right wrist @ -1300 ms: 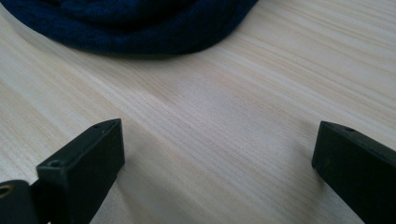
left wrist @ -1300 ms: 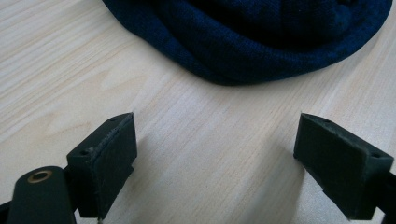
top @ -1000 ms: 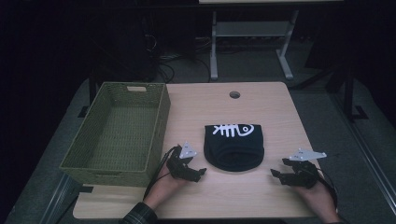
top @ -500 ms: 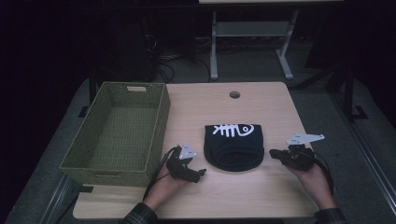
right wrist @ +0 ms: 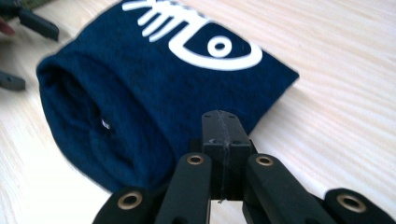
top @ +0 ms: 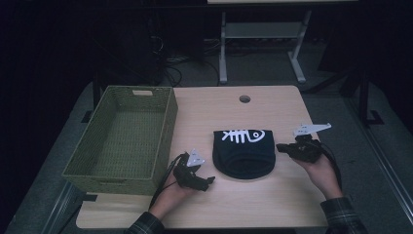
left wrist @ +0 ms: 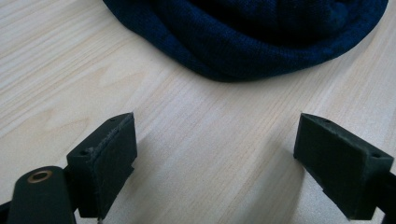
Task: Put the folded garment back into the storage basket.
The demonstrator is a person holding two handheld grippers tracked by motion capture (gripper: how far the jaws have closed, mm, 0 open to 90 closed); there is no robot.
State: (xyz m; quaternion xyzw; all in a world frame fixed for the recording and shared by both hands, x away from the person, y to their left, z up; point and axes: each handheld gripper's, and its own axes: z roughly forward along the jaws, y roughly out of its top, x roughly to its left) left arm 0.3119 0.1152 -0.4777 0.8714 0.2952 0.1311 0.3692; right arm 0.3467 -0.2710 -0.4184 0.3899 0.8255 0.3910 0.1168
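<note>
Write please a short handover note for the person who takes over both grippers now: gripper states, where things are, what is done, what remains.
Left gripper: open, empty, on the light wooden table, just left of the folded dark navy knitted cloth with a white fish-bone print.
Right gripper: jaws have just closed, pressed together with nothing between them, at the cloth's right edge.
The cloth lies flat mid-table, not gripped. The green woven rectangular basket stands at the left.
Done: nothing moved. Left, probably: grip the cloth and put it away.

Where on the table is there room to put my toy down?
The far stretch of the table beyond the dark folded cloth, around the round hole, is bare. So is the near edge between the two hands. The green basket stands empty. It is crowded beside the cloth, where the left gripper and right gripper sit.
</note>
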